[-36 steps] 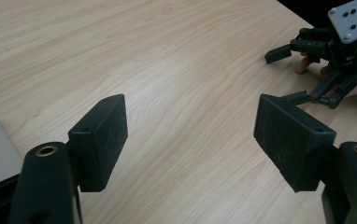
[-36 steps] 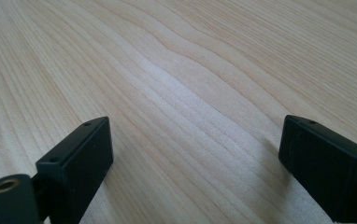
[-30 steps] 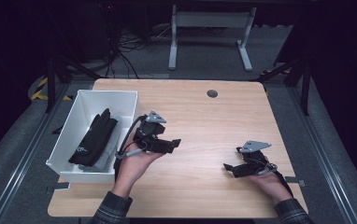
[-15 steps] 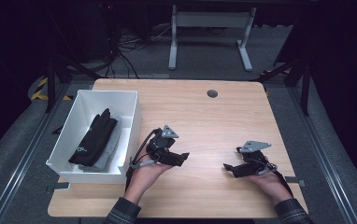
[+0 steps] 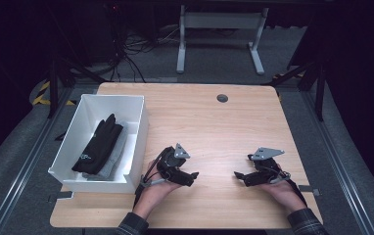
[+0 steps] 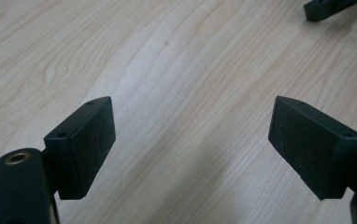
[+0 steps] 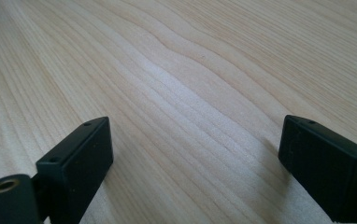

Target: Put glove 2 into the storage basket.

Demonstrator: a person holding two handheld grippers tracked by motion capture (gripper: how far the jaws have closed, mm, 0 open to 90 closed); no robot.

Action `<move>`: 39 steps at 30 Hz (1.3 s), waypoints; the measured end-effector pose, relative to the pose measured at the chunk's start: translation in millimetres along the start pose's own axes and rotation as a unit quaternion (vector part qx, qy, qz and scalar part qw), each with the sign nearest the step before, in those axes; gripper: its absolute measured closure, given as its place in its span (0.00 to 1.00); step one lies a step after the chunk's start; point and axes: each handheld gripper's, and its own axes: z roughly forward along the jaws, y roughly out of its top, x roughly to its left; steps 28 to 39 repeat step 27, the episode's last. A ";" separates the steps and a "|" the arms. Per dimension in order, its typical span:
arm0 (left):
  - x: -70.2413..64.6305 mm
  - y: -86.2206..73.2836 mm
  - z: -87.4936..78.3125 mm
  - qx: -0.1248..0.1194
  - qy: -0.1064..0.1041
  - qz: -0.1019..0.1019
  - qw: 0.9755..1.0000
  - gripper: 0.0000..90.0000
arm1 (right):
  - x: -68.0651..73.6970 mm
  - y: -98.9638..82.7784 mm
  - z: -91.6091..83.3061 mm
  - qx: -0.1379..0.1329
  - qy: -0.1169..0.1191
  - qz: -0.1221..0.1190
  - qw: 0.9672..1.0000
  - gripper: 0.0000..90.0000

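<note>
Both tools, left (image 5: 193, 175) and right (image 5: 237, 175), jaws apart and empty on bare counter (image 5: 214, 127); gloves (image 5: 99, 144) lying in white bin (image 5: 84, 182); advise resting level.

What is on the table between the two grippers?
Nothing: the high view shows bare wooden table between the left gripper and the right gripper.

Right of the white bin (image 5: 135, 128), we find open table (image 5: 214, 127). Its wall blocks our left gripper (image 5: 193, 177); the gloves (image 5: 99, 144) inside seem low.
</note>
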 end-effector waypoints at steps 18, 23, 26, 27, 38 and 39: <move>1.8 -24.1 25.9 -0.006 0.013 0.021 1.000 0.00 | 0.0 0.0 0.0 0.000 0.000 0.000 1.000 0.12; 1.8 -24.2 25.8 -0.006 0.013 0.022 1.000 0.00 | 0.1 0.0 -0.1 0.000 0.000 0.000 1.000 0.12; 1.8 -24.2 25.8 -0.006 0.013 0.021 1.000 0.00 | 0.1 0.0 0.0 0.000 0.000 0.000 1.000 0.12; 1.8 -24.2 25.8 -0.006 0.013 0.022 1.000 0.00 | 0.1 0.0 -0.1 0.001 0.000 0.000 1.000 0.12; 1.8 -24.2 25.8 -0.006 0.013 0.022 1.000 0.00 | 0.1 0.0 -0.1 0.001 0.000 0.000 1.000 0.12; 1.8 -24.2 25.8 -0.006 0.013 0.022 1.000 0.00 | 0.1 0.0 -0.1 0.001 0.000 0.000 1.000 0.12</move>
